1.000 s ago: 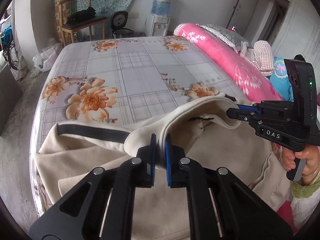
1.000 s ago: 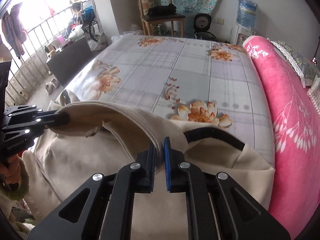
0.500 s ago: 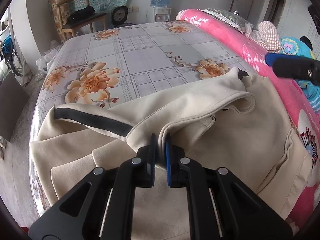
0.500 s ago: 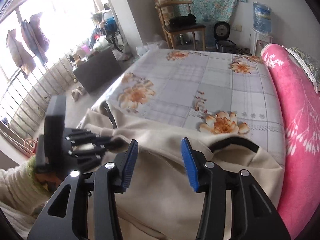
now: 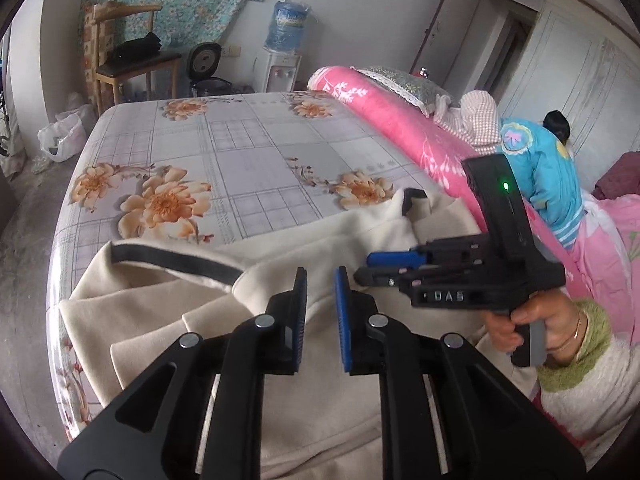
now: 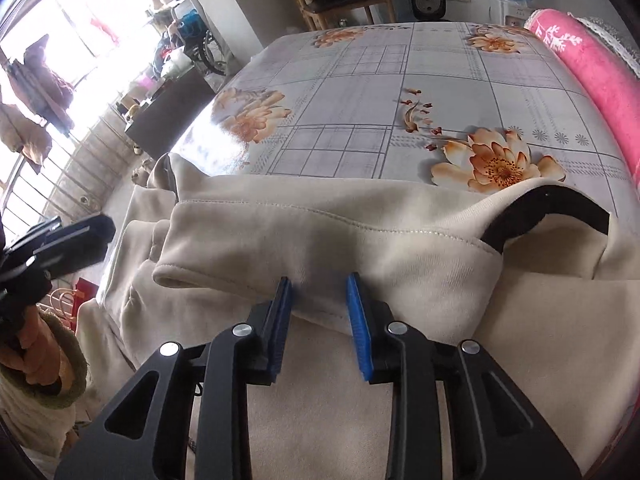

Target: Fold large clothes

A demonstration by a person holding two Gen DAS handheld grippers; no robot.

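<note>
The left gripper (image 5: 321, 292) is opening with nothing clamped, while the right gripper (image 6: 319, 304), jaws closing, straddles the folded sleeve edge of the coat (image 6: 320, 236) lying lower-frame on the bed (image 6: 400, 92), apparently to regrip.

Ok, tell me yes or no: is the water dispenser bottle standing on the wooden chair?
No. The water bottle sits on its white dispenser by the wall, apart from the wooden chair, which bears a black item.
</note>
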